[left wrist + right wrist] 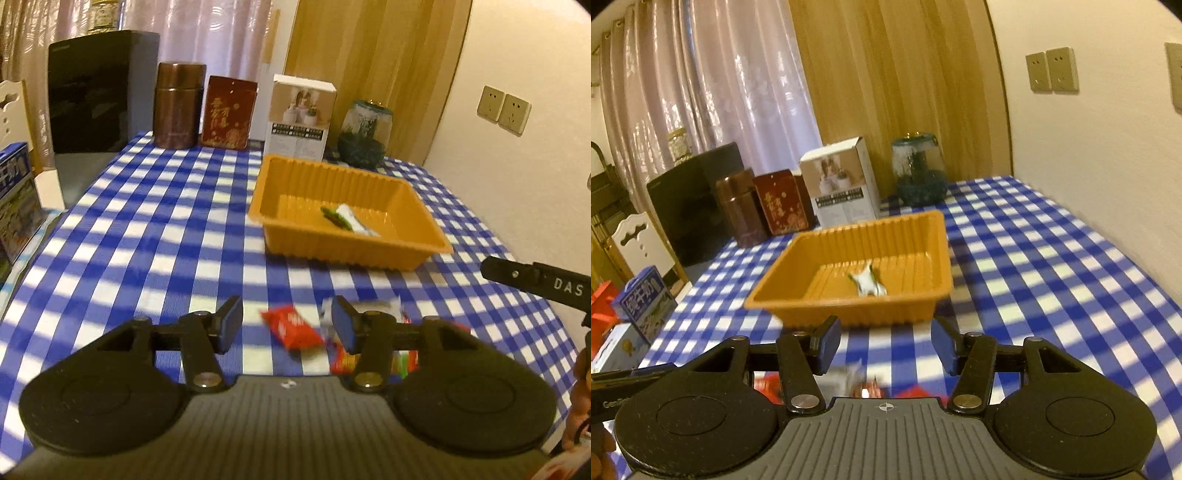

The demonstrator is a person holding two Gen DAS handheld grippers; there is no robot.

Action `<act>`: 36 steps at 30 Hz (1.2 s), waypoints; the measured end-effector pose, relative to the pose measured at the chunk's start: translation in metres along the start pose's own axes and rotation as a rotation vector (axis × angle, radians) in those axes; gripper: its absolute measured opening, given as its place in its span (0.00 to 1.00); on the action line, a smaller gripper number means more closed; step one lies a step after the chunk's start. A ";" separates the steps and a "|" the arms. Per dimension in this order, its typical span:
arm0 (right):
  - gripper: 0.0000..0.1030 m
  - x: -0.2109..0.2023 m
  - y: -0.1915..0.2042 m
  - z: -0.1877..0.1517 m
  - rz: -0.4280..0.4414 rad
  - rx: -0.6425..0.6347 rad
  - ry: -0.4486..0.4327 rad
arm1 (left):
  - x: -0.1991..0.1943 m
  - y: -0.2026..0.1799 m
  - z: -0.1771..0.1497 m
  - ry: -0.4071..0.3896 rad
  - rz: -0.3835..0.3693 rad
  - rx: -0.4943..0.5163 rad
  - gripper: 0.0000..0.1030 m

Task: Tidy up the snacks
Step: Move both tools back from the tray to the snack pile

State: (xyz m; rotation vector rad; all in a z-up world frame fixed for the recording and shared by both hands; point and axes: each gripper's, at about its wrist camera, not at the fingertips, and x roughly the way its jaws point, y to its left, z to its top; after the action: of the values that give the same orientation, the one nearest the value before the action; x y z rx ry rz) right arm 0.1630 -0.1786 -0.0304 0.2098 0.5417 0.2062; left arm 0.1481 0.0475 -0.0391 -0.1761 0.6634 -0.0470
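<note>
An orange plastic tray point(351, 254) stands on the blue-checked tablecloth and holds one green-and-white snack packet point(347, 218). My left gripper point(286, 323) hovers in front of it, open, with nothing between its pads. A red snack packet point(295, 330) lies on the cloth below, beside several other wrappers point(369, 354) partly hidden by the right finger. In the right wrist view my right gripper point(886, 343) is open and empty, just short of the tray point(849, 315) with its packet point(868, 283). Blurred wrappers point(862, 386) show under it.
Along the table's back stand a brown canister point(179, 105), a red tin point(227, 112), a white box point(301, 118) and a glass jar point(365, 133). A black appliance point(92, 92) and a blue carton point(16, 195) sit at the left. A wall point(517, 184) runs along the right.
</note>
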 end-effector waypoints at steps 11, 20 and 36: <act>0.54 -0.021 -0.004 -0.058 -0.001 -0.010 0.105 | -0.010 -0.011 -0.039 0.041 0.003 0.037 0.48; 0.53 -0.010 0.005 -0.066 0.065 -0.070 0.100 | 0.000 -0.013 -0.044 0.054 -0.016 0.062 0.48; 0.43 0.044 -0.007 -0.067 0.069 -0.044 0.176 | 0.030 -0.015 -0.050 0.105 -0.045 0.069 0.48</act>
State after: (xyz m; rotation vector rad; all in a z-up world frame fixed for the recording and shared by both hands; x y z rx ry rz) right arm 0.1658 -0.1650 -0.1096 0.1681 0.7041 0.3055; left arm 0.1412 0.0228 -0.0935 -0.1224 0.7619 -0.1230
